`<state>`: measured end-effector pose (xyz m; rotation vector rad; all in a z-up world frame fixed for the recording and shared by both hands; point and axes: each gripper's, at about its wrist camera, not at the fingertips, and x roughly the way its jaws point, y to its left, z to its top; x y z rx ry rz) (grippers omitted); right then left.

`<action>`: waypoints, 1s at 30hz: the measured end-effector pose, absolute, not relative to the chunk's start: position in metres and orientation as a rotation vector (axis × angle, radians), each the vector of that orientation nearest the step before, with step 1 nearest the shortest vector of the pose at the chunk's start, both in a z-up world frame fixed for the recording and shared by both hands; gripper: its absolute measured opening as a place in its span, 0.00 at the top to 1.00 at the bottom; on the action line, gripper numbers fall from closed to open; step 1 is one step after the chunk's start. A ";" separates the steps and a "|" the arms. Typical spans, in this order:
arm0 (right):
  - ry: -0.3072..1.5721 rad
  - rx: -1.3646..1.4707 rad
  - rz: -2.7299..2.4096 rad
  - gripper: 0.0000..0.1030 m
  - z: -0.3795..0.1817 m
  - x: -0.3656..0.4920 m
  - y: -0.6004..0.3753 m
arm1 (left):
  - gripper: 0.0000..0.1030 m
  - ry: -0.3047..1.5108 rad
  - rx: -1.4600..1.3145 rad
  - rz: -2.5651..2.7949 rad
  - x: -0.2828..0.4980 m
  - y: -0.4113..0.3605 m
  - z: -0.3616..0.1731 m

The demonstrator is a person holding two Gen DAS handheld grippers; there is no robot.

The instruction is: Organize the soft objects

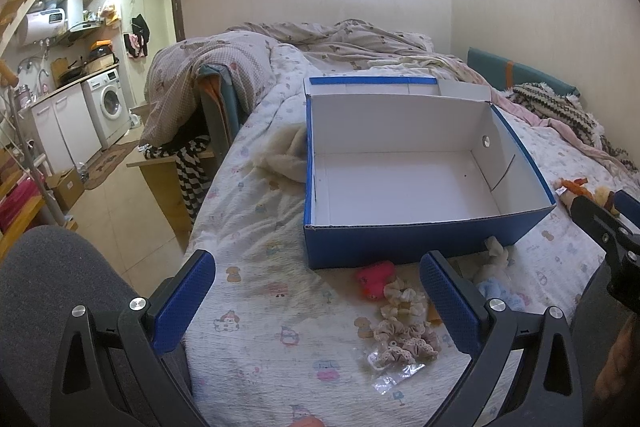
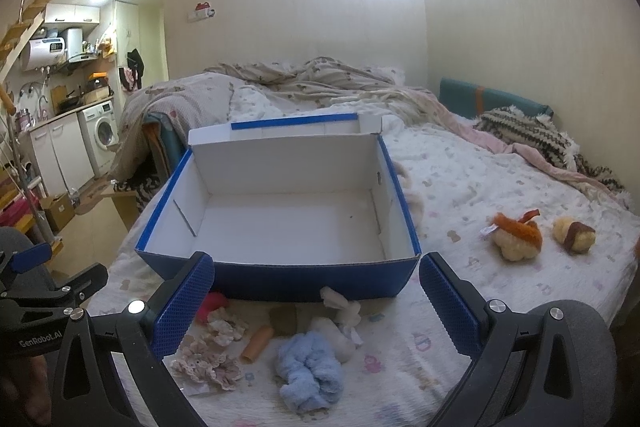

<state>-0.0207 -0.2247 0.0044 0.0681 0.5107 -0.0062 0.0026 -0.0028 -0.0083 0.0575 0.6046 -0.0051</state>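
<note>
An open blue box with a white inside (image 1: 400,187) (image 2: 288,223) stands empty on the bed. In front of it lie a pink plush (image 1: 374,277), frilly scrunchies (image 1: 404,339) (image 2: 208,363), a light blue fluffy toy (image 2: 310,371), a white plush (image 2: 344,311) and an orange tube (image 2: 258,343). Two brown plush toys (image 2: 518,235) (image 2: 574,235) lie to the right of the box. My left gripper (image 1: 316,299) is open above the near bed edge. My right gripper (image 2: 316,299) is open above the small toys. Both are empty.
Crumpled quilts (image 1: 320,39) and a striped knit blanket (image 2: 528,135) lie at the far end of the bed. A teal headboard (image 2: 492,99) is at the back right. A washing machine (image 1: 106,103) and kitchen counter stand far left, beyond floor.
</note>
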 end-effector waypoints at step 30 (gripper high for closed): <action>0.613 0.199 0.021 0.00 0.008 0.020 -0.249 | 0.01 0.969 -0.019 -0.062 0.074 -0.020 -0.022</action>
